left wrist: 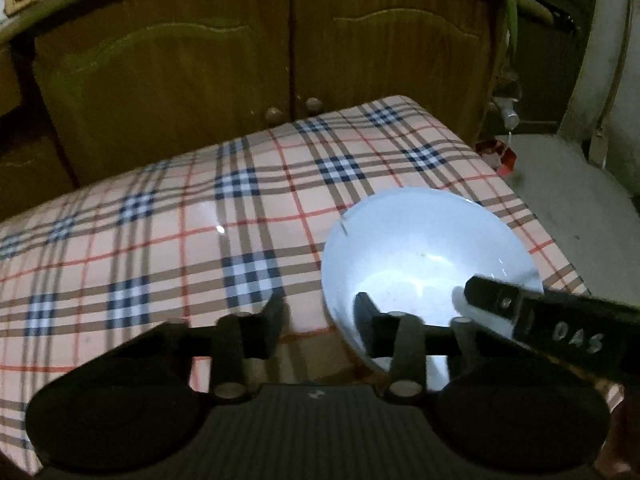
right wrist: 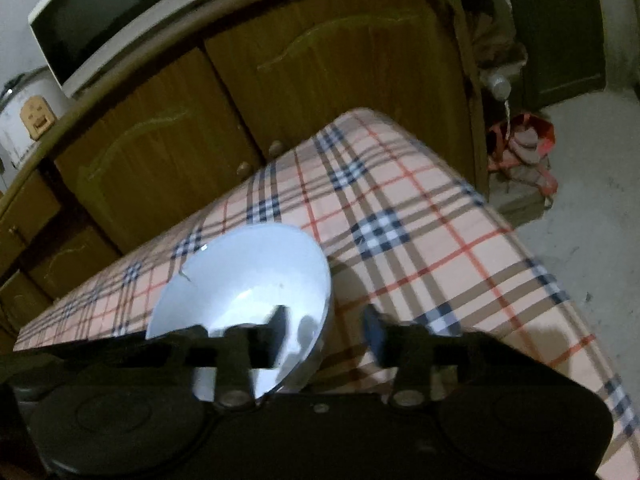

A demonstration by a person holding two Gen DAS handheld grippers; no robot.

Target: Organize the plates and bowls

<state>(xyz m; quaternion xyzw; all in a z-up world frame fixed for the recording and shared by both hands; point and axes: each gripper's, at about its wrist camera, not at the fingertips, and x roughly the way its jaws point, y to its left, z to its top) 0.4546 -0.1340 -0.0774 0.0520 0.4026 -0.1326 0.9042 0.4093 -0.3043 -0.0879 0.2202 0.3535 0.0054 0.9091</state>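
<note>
A white bowl (left wrist: 420, 248) stands on the plaid-covered table (left wrist: 160, 220), near its right end. My left gripper (left wrist: 320, 312) straddles the bowl's left wall: one finger (left wrist: 366, 316) is inside and the other finger (left wrist: 274, 314) is outside over the cloth, with gaps on both sides. My right gripper (right wrist: 326, 322) straddles the opposite wall of the bowl (right wrist: 248, 272), one finger (right wrist: 280, 328) inside and one finger (right wrist: 372, 326) outside. Cloth shows between that outer finger and the wall. The right gripper's inner finger (left wrist: 496, 296) also shows in the left wrist view. The bowl's rim has a thin crack (right wrist: 186, 276).
Brown cabinet doors (left wrist: 200, 80) with round knobs stand just behind the table. A white microwave (right wrist: 104, 12) and a rice cooker (right wrist: 24, 112) sit on the counter above. A red bag (right wrist: 528, 140) and a bottle (right wrist: 498, 84) lie on the grey floor right of the table.
</note>
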